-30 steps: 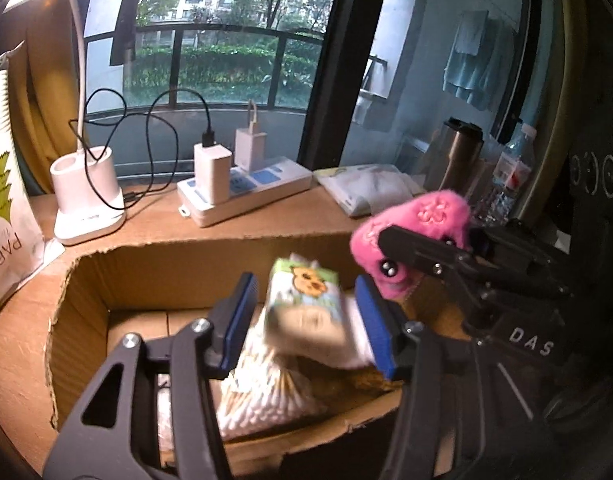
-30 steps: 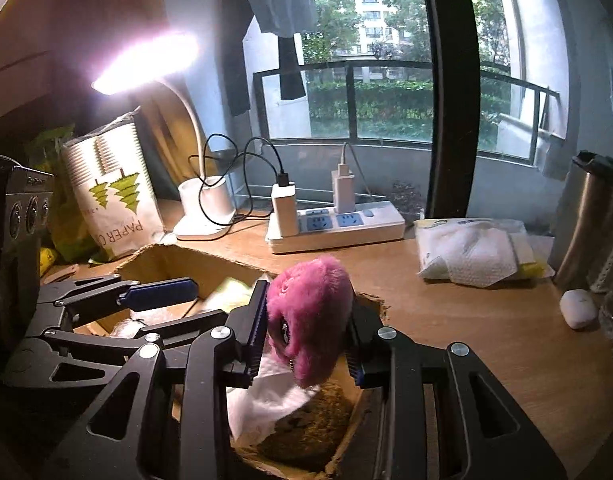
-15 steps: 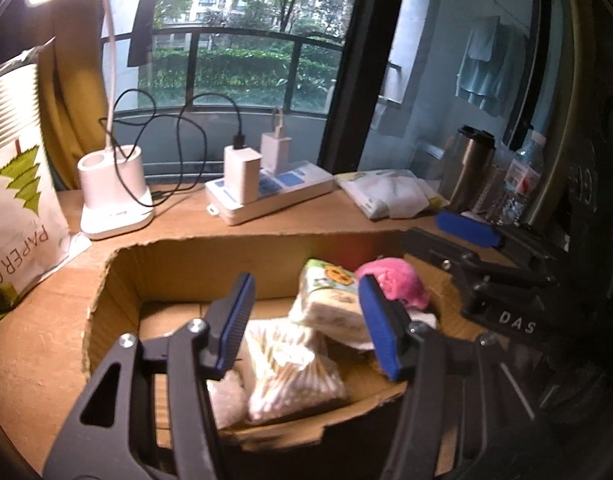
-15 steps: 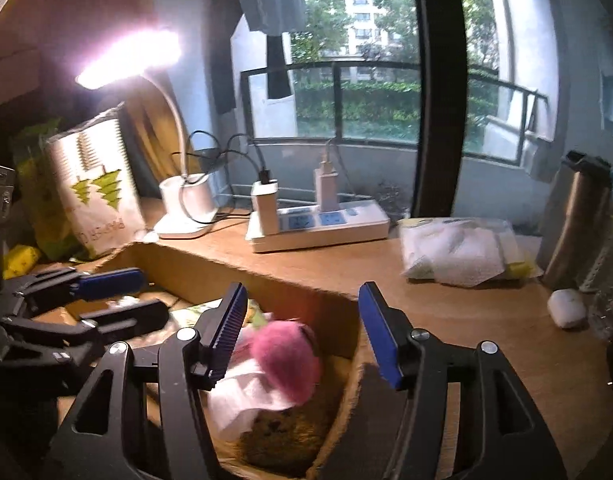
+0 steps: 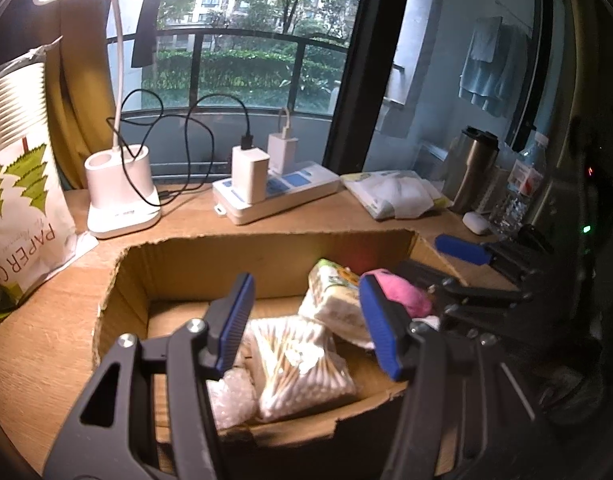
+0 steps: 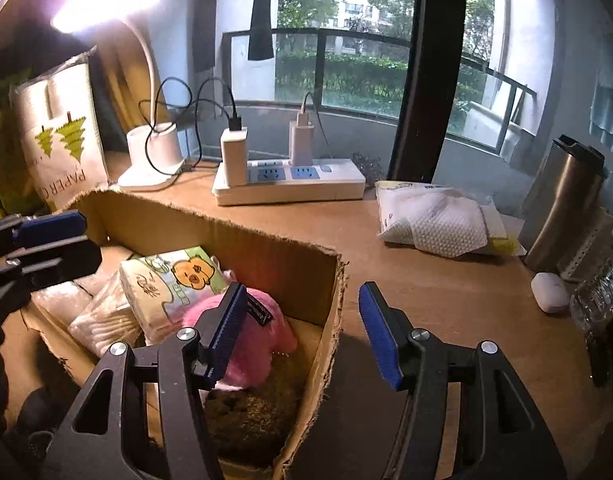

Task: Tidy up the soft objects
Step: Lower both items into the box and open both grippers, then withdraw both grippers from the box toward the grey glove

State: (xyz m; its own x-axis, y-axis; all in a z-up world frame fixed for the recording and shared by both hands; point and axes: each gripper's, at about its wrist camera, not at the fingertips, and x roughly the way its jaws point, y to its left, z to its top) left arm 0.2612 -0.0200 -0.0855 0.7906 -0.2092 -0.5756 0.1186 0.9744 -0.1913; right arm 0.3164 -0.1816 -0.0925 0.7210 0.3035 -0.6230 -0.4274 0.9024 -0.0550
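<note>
Your right gripper (image 6: 298, 332) has just been opening and holds nothing, its blue jaws straddling the brown cardboard box (image 6: 330, 320) wall; the fluffy pink plush toy (image 6: 250, 344) lies inside, likely so soft items stay together.

On the tall white paper bag with green tree drawings (image 5: 14, 208), standing on my desk's left side, I read "PAPER" in grey capitals running sideways, then a cut-off "CU". Print on the cartoon-bear tissue pack (image 6: 170, 284) is too small to read.
</note>
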